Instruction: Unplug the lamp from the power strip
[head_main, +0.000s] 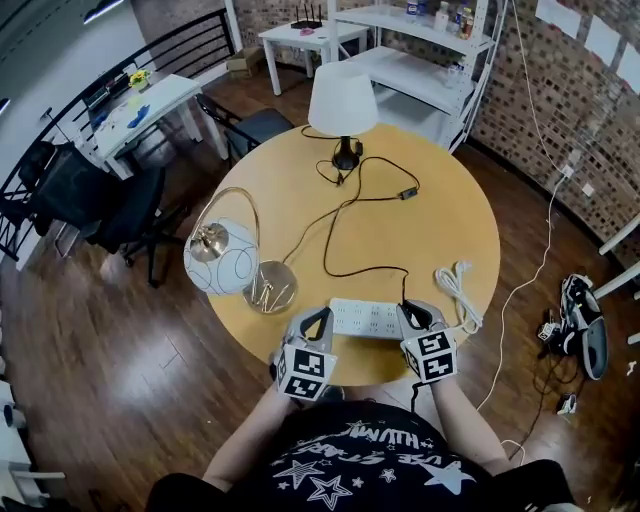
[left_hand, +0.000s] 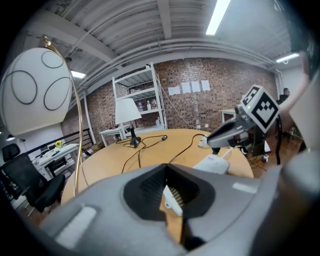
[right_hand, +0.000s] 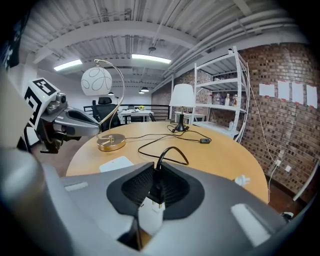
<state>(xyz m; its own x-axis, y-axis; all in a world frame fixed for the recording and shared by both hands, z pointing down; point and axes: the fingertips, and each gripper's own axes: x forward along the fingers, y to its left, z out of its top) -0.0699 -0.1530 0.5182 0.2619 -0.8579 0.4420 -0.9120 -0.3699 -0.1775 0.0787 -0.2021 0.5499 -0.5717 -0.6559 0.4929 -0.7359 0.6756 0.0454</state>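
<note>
The white rectangular power strip (head_main: 366, 318) is clamped in the left claw (head_main: 314, 322); the black lamp plug (right_hand: 156, 189) is gripped by the right claw (head_main: 421, 316).

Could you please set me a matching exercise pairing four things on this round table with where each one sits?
1. white-shaded table lamp with black base
2. white globe lamp on gold arc
3. coiled white cable
4. white rectangular power strip

A. near edge of the round wooden table
B. far side
C. left edge
D. just right of the strip

Pairs: 1-B, 2-C, 3-D, 4-A.
</note>
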